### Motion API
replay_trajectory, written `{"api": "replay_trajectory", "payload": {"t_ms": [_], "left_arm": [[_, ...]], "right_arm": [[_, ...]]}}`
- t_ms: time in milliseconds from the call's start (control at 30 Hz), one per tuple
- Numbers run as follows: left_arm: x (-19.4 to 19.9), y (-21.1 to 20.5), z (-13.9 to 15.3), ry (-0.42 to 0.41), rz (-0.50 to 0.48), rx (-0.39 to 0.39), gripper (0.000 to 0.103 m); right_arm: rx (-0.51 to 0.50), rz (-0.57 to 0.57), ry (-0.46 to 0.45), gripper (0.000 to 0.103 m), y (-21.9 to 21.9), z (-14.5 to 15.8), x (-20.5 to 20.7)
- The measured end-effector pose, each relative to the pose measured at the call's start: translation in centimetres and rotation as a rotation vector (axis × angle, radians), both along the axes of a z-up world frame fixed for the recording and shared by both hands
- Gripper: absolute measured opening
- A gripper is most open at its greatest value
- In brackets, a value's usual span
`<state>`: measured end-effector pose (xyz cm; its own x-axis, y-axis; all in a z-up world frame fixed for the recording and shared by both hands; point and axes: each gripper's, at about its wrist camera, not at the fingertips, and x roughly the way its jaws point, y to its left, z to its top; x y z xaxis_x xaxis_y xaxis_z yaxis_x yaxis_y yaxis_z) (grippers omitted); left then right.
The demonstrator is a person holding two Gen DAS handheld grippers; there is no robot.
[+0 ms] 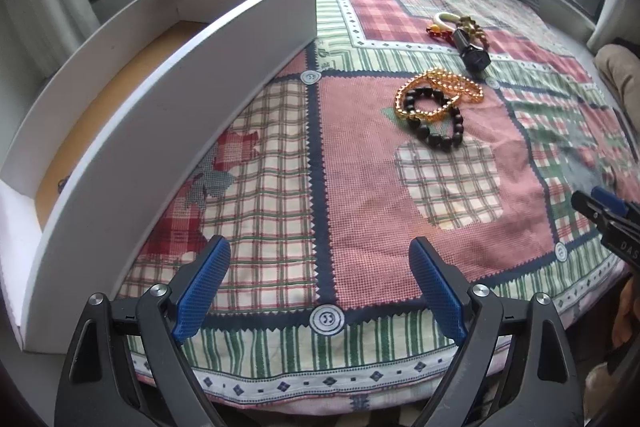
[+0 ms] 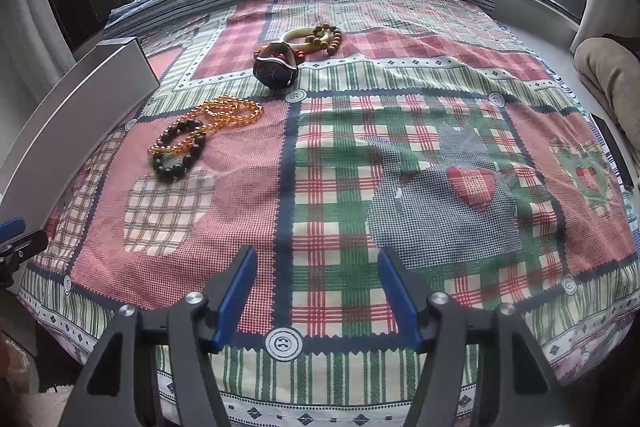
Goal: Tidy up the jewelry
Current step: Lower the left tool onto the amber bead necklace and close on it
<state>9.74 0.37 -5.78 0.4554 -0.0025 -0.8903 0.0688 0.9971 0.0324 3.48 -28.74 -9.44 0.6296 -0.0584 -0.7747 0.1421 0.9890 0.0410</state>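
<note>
On the bed, our left tool point(image 1: 320, 291) and right tool point(image 2: 316, 297) gape, empty; limp amber beads point(image 1: 440, 93) look slippery, so we'd pinch one strand.

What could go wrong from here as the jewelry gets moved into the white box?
1. The amber bead strand lies looped over the black bead bracelet, so lifting one may drag the other along.
2. The wristwatch rests against the pale bangle and brown bead bracelet; a grasp there could knock its neighbours.
3. The white box has a tall near wall, which a carried piece might catch. Both the left hand-held gripper and right hand-held gripper are open and empty.
</note>
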Motion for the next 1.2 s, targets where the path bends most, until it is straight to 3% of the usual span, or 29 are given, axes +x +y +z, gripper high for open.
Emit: {"api": "replay_trajectory", "payload": {"t_ms": [233, 533, 767, 900, 1133, 1200], "left_arm": [[1.8, -0.4, -1.0, 0.036, -0.021, -0.033, 0.092], [7.3, -1.1, 0.1, 0.079, -0.121, -0.157, 0.091], [11.9, -7.3, 0.5, 0.045, -0.343, -0.075, 0.092], [15.3, -11.1, -0.9, 0.075, -0.437, -0.042, 0.092], [20.8, -13.6, -5.2, 0.151, -0.371, 0.004, 0.088], [21.2, -13.5, -5.8, 0.170, -0.355, -0.043, 0.087]], "right_arm": [[0.015, -0.005, -0.010, 0.064, -0.2, 0.5, -0.5], [0.055, -0.008, 0.002, 0.064, -0.4, 0.0, -0.1], [0.079, -0.019, 0.005, 0.064, -1.0, -0.3, -0.2], [0.097, -0.035, 0.005, 0.064, -1.6, -0.4, -0.4], [0.131, -0.048, 0.006, 0.064, -2.4, -0.6, -0.8], [0.140, -0.048, 0.008, 0.064, -2.5, -0.6, -0.9]]}}
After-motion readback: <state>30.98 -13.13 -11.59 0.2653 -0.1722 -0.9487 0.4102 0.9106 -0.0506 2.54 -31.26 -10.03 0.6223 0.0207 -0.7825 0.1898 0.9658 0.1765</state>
